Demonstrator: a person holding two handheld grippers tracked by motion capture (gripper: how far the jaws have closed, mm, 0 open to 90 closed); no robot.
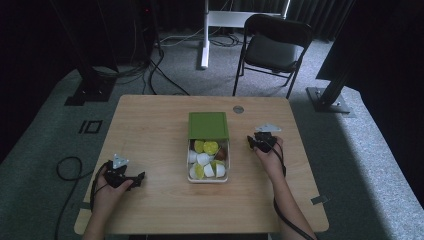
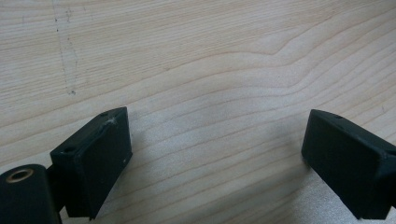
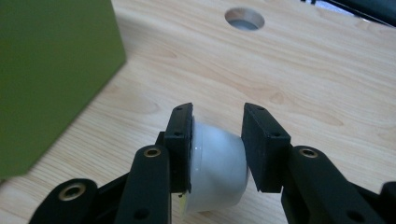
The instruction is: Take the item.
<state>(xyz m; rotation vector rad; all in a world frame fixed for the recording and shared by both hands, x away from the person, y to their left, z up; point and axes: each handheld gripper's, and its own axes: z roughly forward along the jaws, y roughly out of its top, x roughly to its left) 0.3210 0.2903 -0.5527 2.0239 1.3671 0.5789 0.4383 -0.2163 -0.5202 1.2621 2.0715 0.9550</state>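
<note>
The surface [image 2: 196, 60] is seen to be pale wood with a flowing grain and a smooth, matt finish, faintly scuffed in places. The tongs [image 3: 217, 149] are made of matt black plastic with brass-coloured rivets, and a smooth, slightly glossy white plastic capsule [image 3: 217, 172] is clamped between them. The green lid [image 3: 46, 79] looks matt and even.
</note>
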